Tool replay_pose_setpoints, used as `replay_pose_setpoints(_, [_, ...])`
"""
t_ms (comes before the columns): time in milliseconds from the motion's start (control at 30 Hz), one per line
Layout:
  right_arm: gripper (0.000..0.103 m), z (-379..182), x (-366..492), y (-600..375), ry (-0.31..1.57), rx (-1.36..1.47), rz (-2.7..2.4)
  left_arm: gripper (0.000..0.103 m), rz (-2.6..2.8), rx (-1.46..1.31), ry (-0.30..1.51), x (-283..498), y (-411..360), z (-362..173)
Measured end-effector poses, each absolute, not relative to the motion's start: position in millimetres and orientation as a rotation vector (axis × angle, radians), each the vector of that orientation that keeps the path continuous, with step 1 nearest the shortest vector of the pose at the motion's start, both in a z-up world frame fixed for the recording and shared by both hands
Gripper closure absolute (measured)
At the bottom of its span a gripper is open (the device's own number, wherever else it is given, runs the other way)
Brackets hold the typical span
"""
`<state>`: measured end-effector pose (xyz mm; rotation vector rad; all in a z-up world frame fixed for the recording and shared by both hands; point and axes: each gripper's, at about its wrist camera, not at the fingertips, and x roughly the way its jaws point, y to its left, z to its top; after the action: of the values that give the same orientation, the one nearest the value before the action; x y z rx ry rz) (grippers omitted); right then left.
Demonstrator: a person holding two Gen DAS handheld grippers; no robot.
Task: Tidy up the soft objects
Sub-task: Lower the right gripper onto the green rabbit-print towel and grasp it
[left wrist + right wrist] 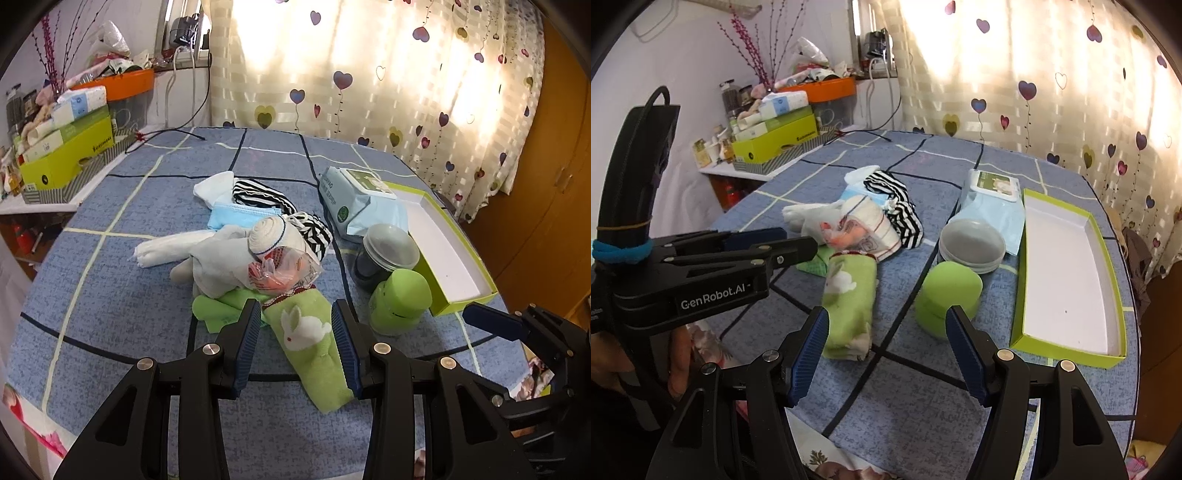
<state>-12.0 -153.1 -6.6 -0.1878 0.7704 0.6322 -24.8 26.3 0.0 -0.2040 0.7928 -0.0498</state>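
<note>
A green sock with a white rabbit (306, 332) lies flat on the blue checked bedspread (110, 280). My left gripper (295, 310) hovers over it, open, and the sock shows between the pads without being pressed. In the right wrist view the left gripper (798, 240) sits just left of the sock's cuff (849, 258). Behind the sock is a heap of white socks (221, 254), a rolled sock (267, 230), striped cloth (258, 197), a blue mask (240, 218) and a green cloth (218, 308). My right gripper (886, 314) stands wide open over bare bedspread, holding nothing.
A green-lidded tub (947, 295), a grey-lidded jar (971, 245), a wipes pack (993, 192) and an open green box with white inside (1067, 273) sit to the right. A crinkly bag (284, 269) rests on the heap. Cluttered shelves (66, 147) stand at left, with a curtain behind.
</note>
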Motion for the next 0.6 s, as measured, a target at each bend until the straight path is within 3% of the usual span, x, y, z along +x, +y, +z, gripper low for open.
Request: replay_pose_setpoints(600, [0.037,-17.8,-5.0,-118.4,0.798,-0.218,0.694,0.062,-0.013,-0.26,0.844,-25.4,73.0,-21.9])
